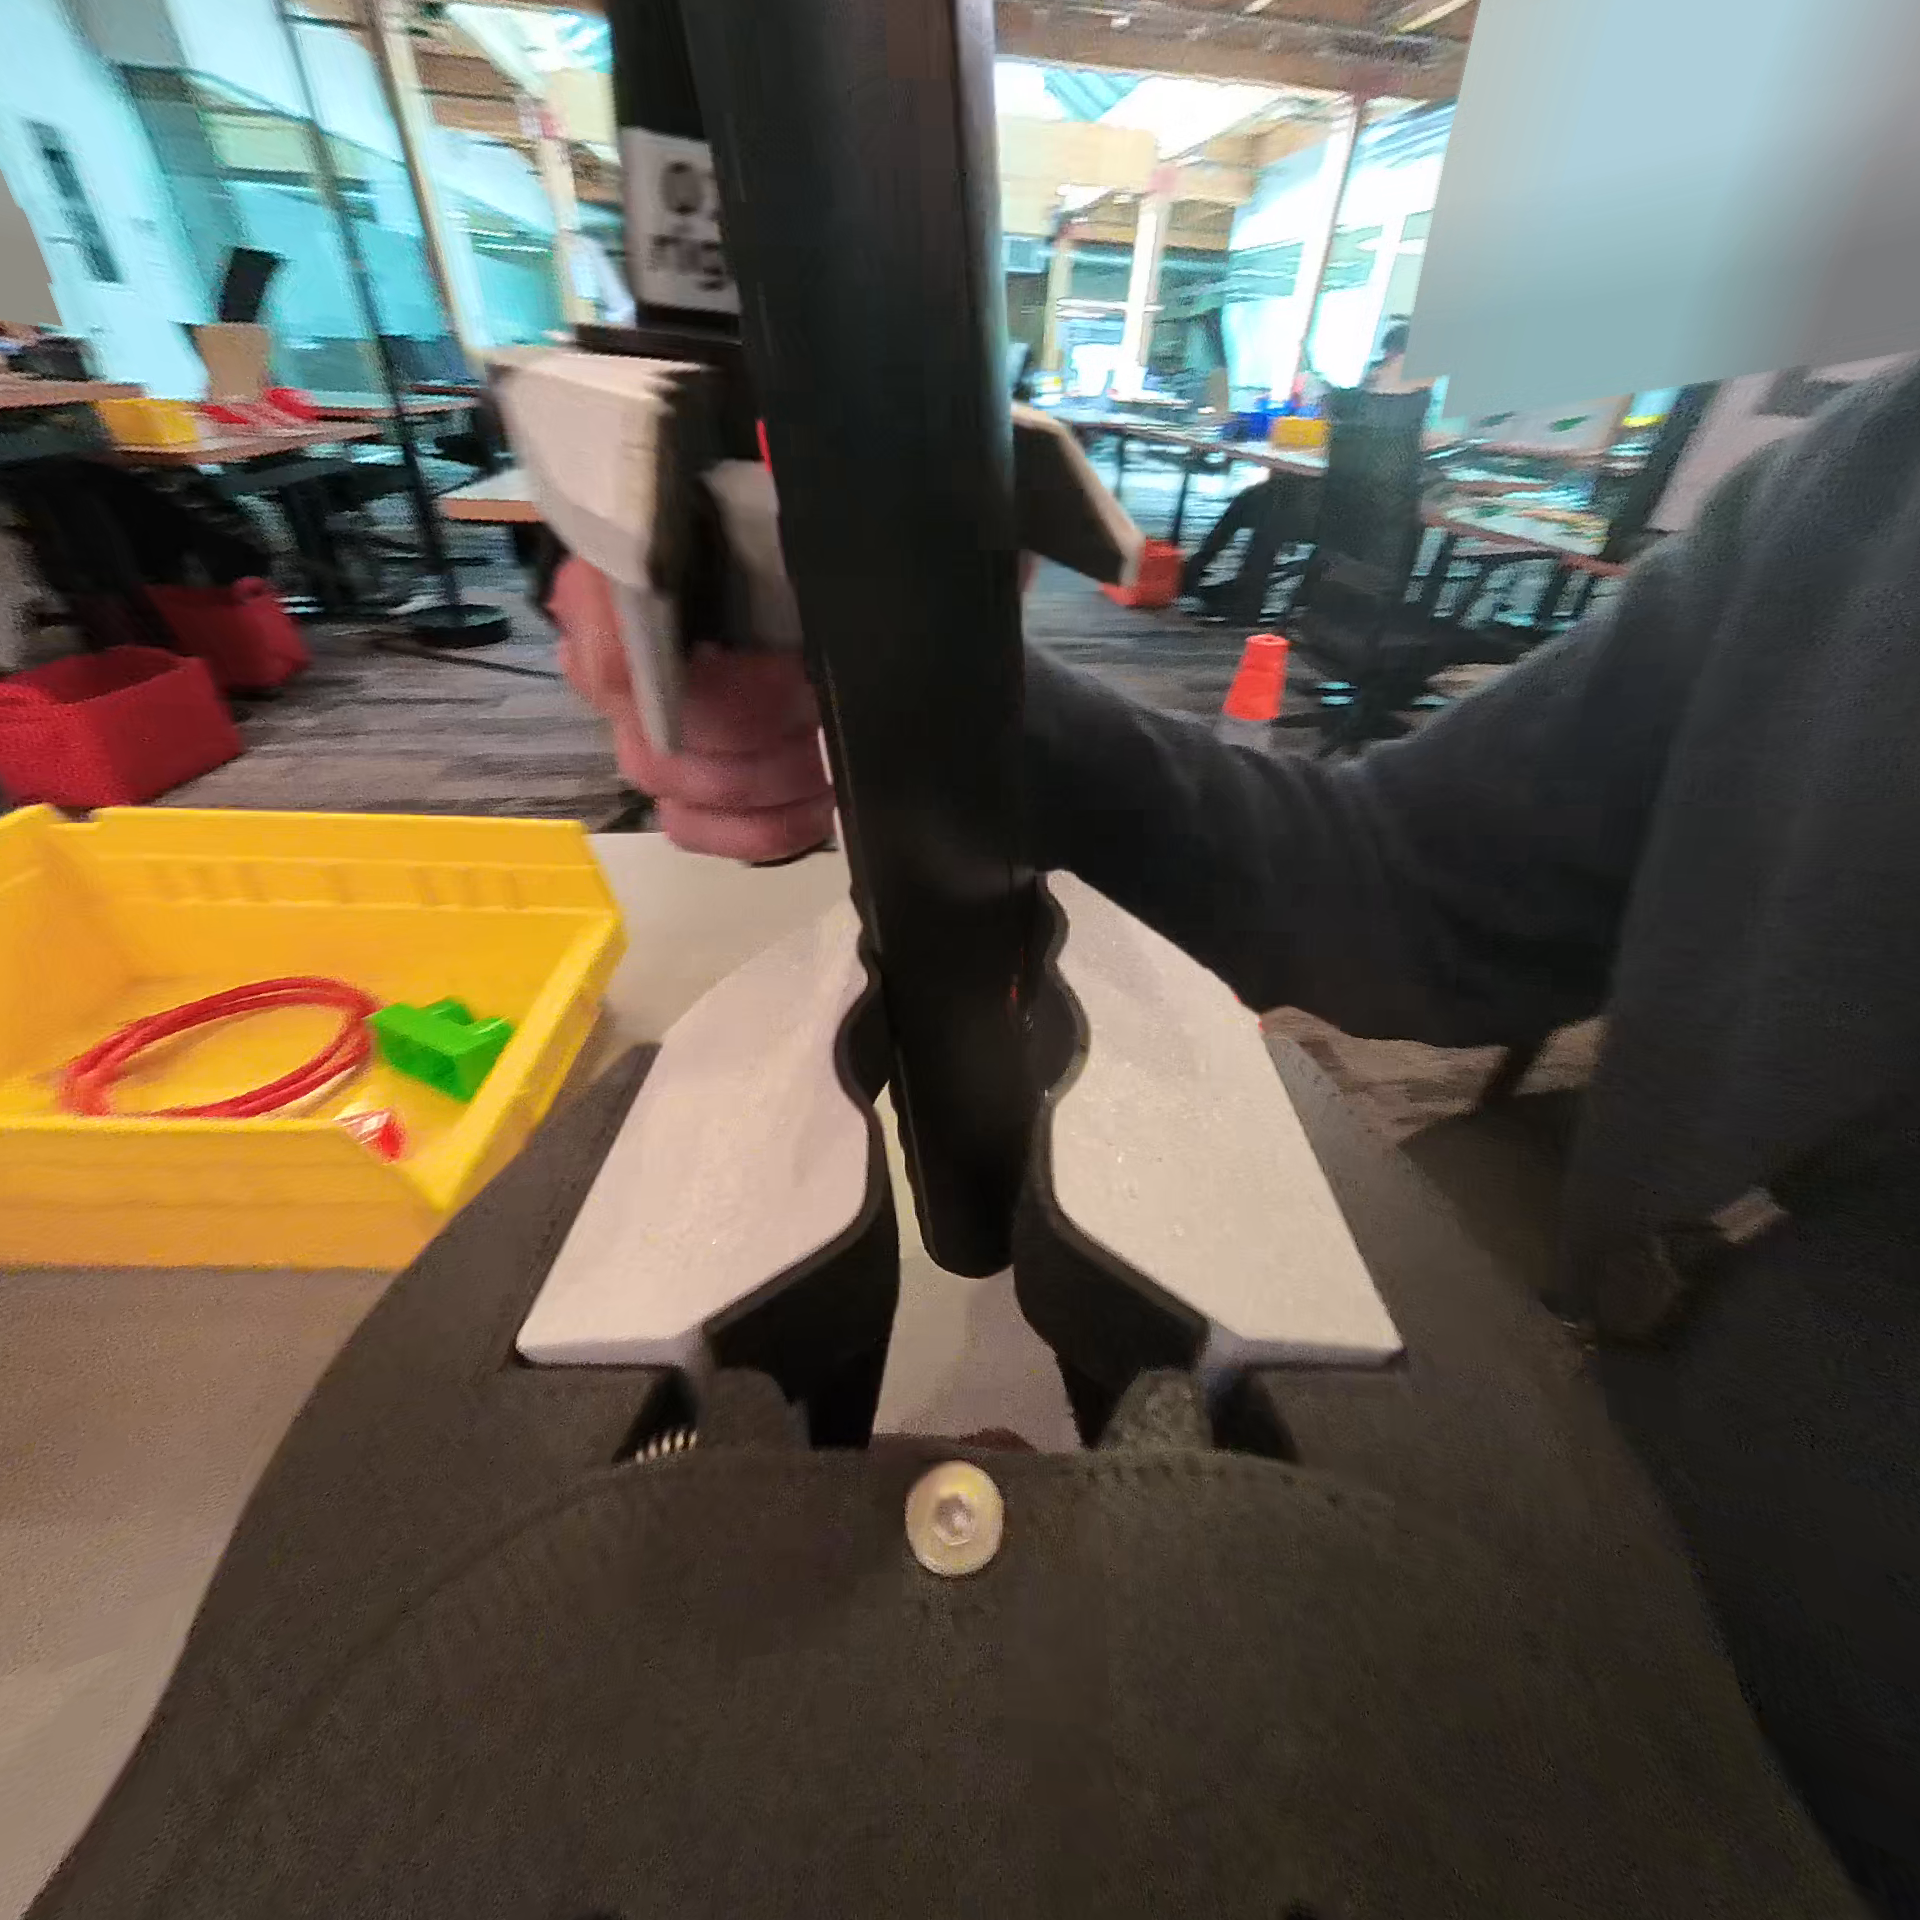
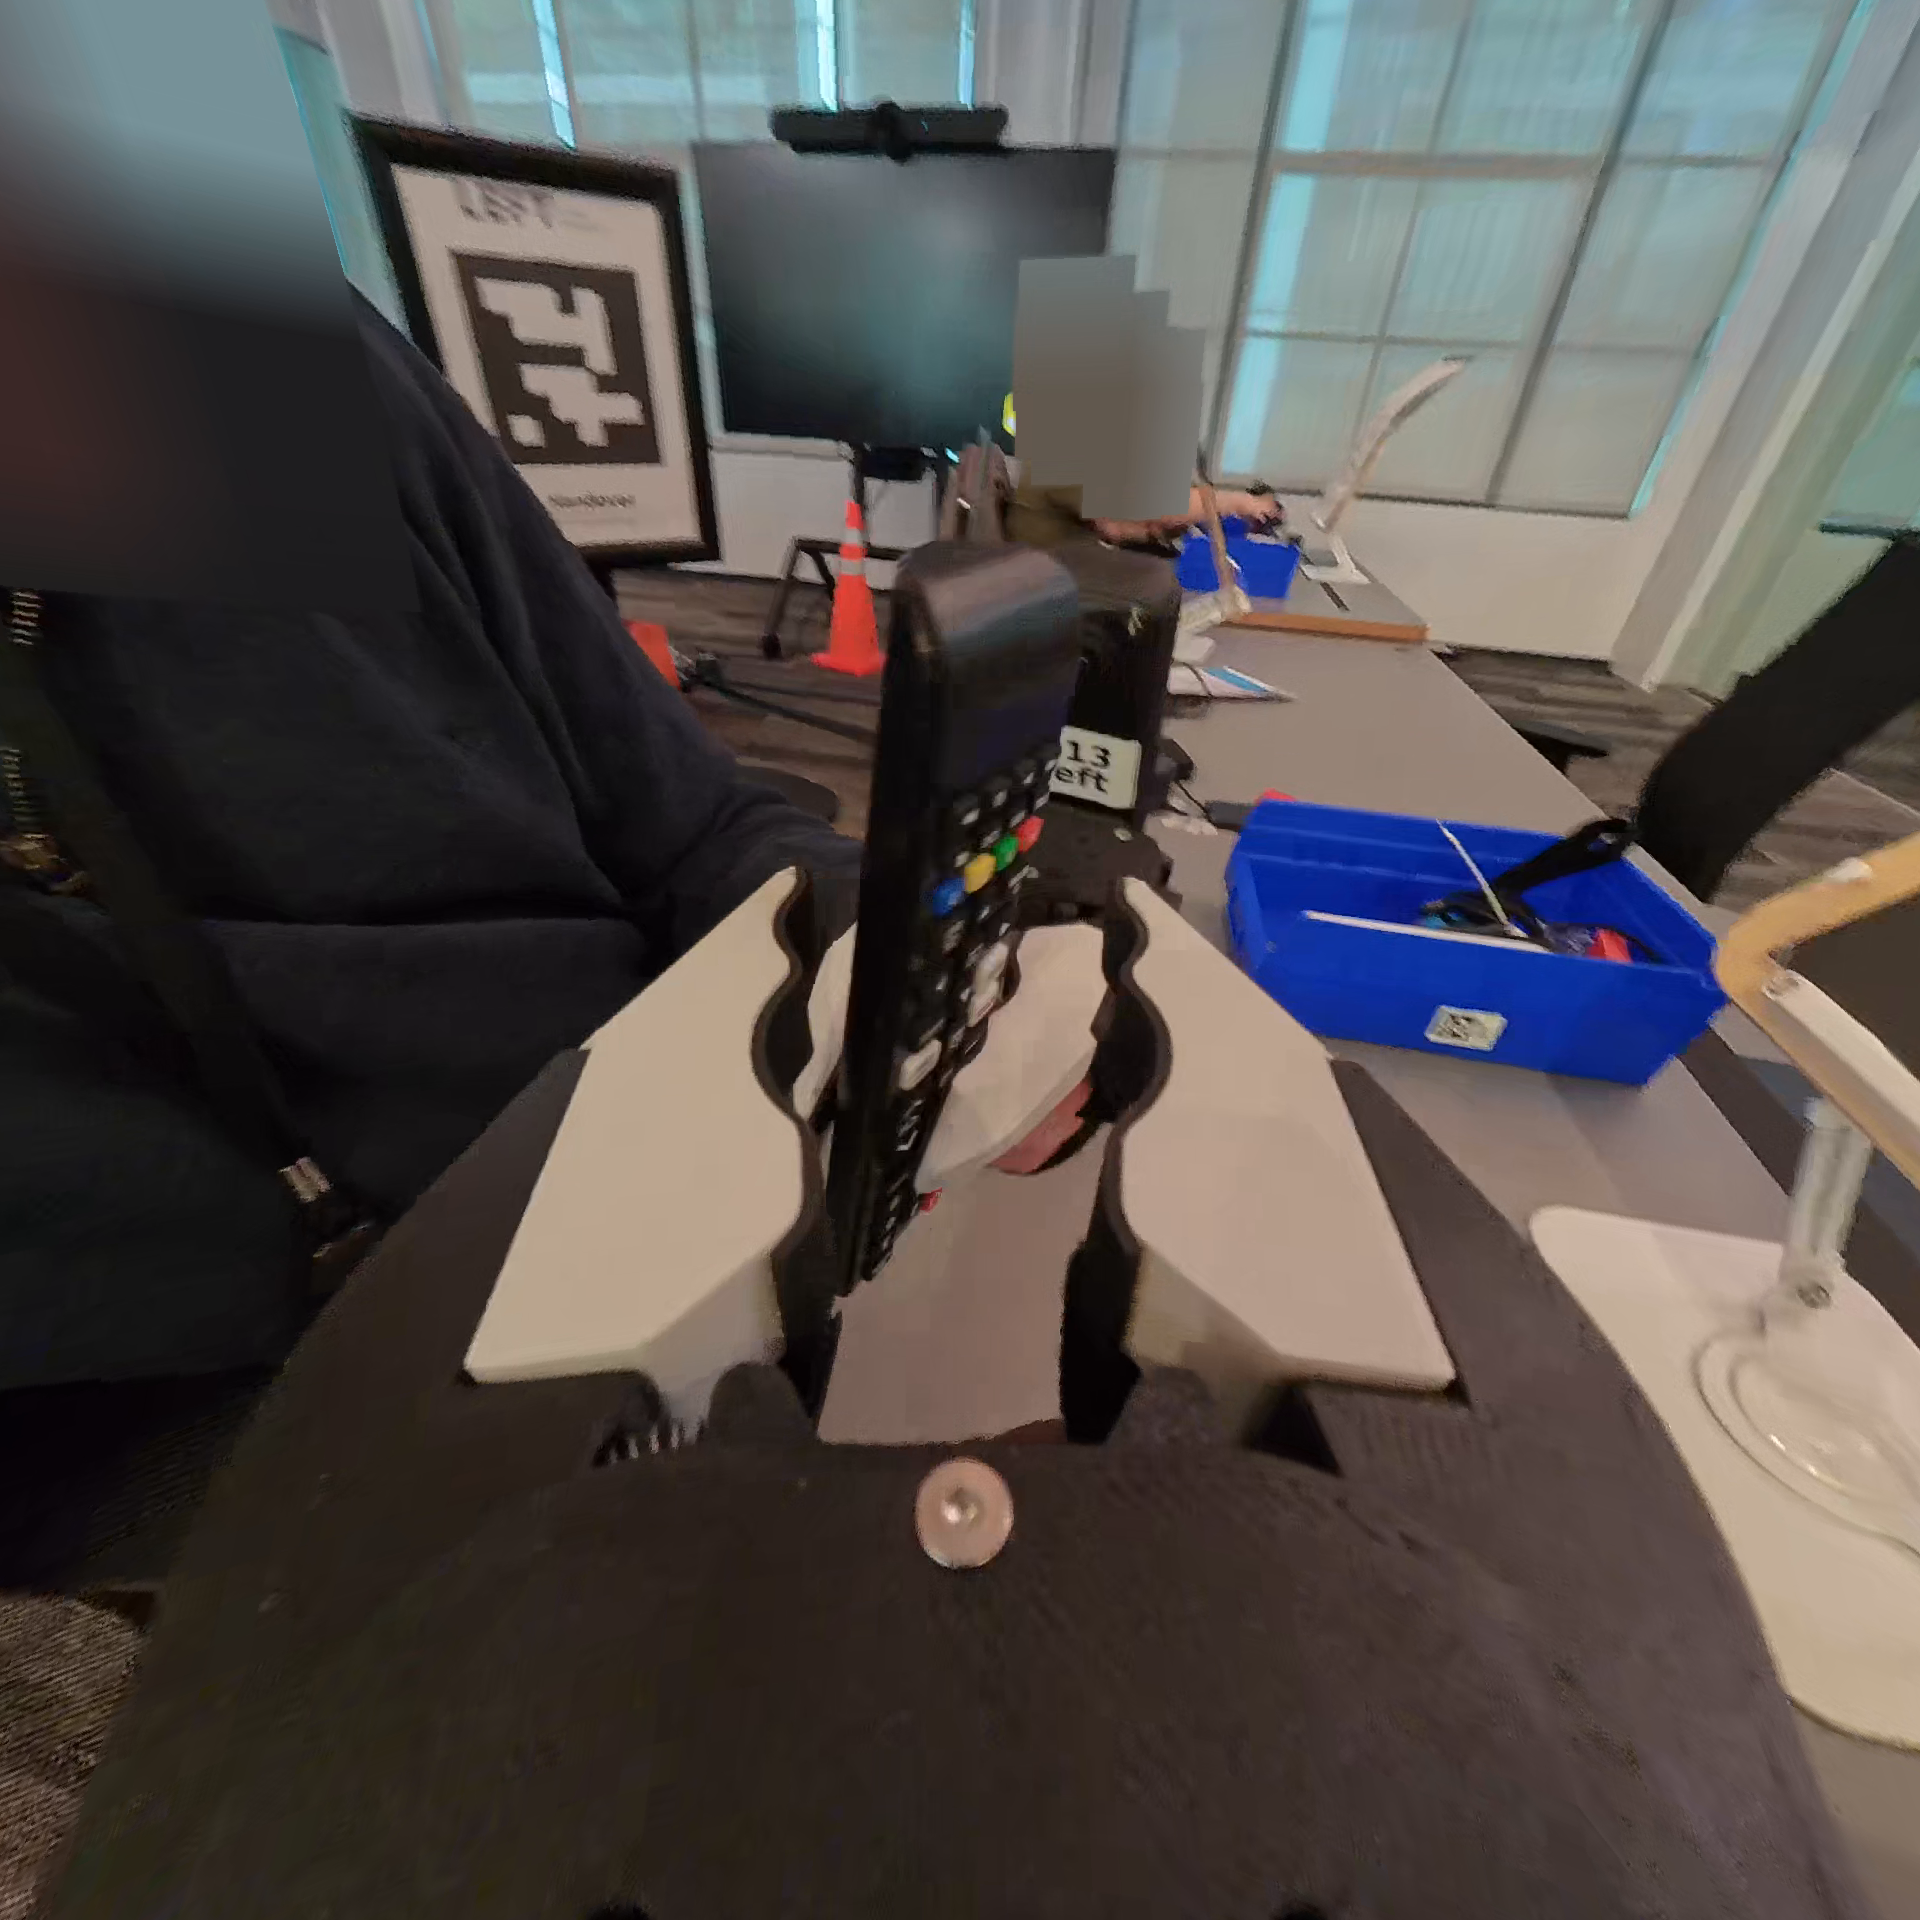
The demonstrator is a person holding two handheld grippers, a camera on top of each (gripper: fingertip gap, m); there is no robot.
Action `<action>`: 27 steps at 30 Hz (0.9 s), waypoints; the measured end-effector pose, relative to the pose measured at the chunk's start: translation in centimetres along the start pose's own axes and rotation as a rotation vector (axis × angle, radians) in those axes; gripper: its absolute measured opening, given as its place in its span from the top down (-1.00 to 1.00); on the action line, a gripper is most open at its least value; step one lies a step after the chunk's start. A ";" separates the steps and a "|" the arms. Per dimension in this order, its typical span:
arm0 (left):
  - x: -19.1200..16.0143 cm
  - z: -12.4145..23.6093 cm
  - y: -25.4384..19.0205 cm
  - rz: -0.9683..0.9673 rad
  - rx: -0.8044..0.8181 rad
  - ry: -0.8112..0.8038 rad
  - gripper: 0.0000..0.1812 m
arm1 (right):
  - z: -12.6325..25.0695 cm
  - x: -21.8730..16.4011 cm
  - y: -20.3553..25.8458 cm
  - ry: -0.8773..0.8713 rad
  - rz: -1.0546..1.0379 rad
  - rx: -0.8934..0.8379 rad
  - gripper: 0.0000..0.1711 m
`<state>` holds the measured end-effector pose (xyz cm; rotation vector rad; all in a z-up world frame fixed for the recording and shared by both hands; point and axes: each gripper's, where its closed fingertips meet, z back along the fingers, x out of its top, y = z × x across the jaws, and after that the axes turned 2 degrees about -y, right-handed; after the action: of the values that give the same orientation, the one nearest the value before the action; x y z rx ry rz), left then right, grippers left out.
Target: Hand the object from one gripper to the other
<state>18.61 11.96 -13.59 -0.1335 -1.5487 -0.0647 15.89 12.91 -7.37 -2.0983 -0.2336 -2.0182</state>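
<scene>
The long black plastic remote control (image 1: 914, 623) with coloured buttons stands upright, its lower end clamped in the left gripper (image 1: 961, 1049), while the right gripper (image 2: 956, 1049), spread wide, straddles its mid-length without gripping.

We find print on a white label (image 2: 1096, 769) on the left gripper (image 2: 940, 1081), a framed black-and-white marker poster (image 2: 551, 353) and a sticker (image 2: 1465, 1027) on the blue bin (image 2: 1351, 977). The white tag (image 1: 681, 223) on the right gripper (image 1: 831, 488) is blurred. The key markings on the remote (image 2: 966, 831) are too small for us to read.
</scene>
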 end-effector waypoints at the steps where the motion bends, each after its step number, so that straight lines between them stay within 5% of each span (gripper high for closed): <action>1: 0.0 -0.2 -0.6 0.003 -0.036 0.007 0.74 | 0.2 0.3 0.5 -0.025 -0.016 0.059 0.32; 6: -0.4 -1.3 -4.8 -0.014 -0.274 0.045 0.74 | -0.4 0.8 4.4 -0.091 -0.063 0.434 0.18; 10: -0.9 -1.3 -6.6 0.030 -0.455 0.061 0.74 | -1.5 0.0 7.9 -0.043 -0.046 0.679 0.41; 20: -2.2 -0.3 -12.0 0.137 -0.870 0.066 0.75 | -2.7 -1.1 12.9 0.019 -0.015 0.871 0.51; 27: -1.6 -0.2 -13.4 0.176 -0.980 0.060 0.74 | -3.0 -0.8 14.0 -0.013 0.086 0.823 0.55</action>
<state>17.07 -1.46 -14.64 -1.0252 -1.3204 -0.6791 16.65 -1.38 -8.72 -1.5519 -0.7991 -1.4771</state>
